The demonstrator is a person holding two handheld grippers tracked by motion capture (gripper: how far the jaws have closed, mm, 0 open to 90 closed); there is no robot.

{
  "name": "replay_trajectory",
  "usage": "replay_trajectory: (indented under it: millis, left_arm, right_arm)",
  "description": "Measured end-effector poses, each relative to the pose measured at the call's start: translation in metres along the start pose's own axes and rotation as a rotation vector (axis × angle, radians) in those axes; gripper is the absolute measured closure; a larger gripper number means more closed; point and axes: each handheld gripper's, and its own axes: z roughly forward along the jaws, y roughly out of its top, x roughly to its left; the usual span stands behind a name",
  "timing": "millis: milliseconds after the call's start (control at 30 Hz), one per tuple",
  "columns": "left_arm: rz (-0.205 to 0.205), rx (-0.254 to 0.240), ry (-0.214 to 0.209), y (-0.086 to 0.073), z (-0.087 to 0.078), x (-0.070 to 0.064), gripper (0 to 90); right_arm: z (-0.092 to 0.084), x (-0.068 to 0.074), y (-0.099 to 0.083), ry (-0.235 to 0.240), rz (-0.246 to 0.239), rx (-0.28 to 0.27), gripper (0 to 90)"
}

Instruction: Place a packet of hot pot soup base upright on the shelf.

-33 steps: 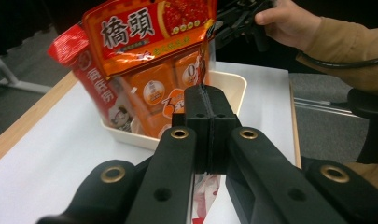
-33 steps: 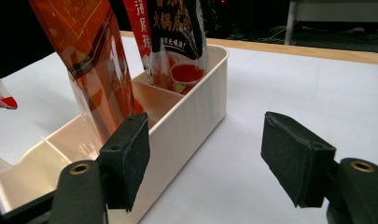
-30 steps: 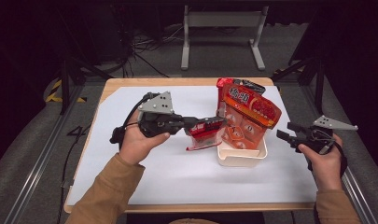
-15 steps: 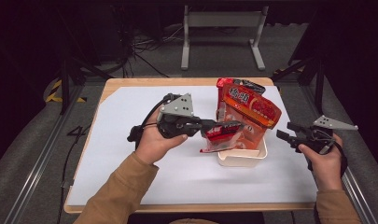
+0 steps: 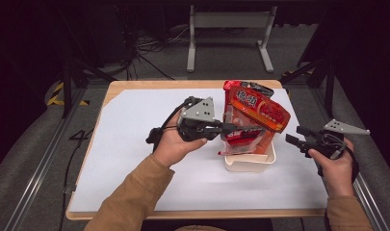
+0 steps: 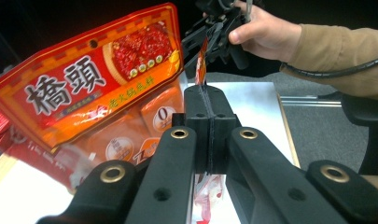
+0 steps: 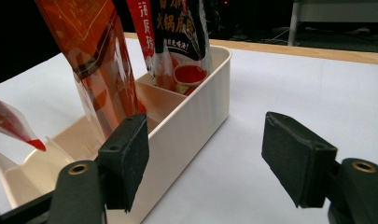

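Two grippers over a white mat (image 5: 135,159). Left gripper (image 5: 233,128): jaws together, clamped on the edge of a small red-and-clear packet (image 5: 240,137), which hangs over the near end of a cream tray (image 5: 250,163). Tray: divided into compartments, with a large red pouch (image 5: 255,108) and a dark-labelled pouch (image 7: 182,32) standing in it. Right gripper (image 5: 293,137): jaws apart, nothing between them, near the tray's right side and not touching it.
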Motion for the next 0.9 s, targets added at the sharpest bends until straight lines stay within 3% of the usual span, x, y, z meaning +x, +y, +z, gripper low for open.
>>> replay_trajectory:
  millis: [900]
  left_arm:
    - [-0.004, -0.015, -0.074, -0.009, 0.044, 0.007, 90.0]
  right_arm:
    - [0.000, 0.000, 0.000, 0.007, 0.001, -0.004, 32.0]
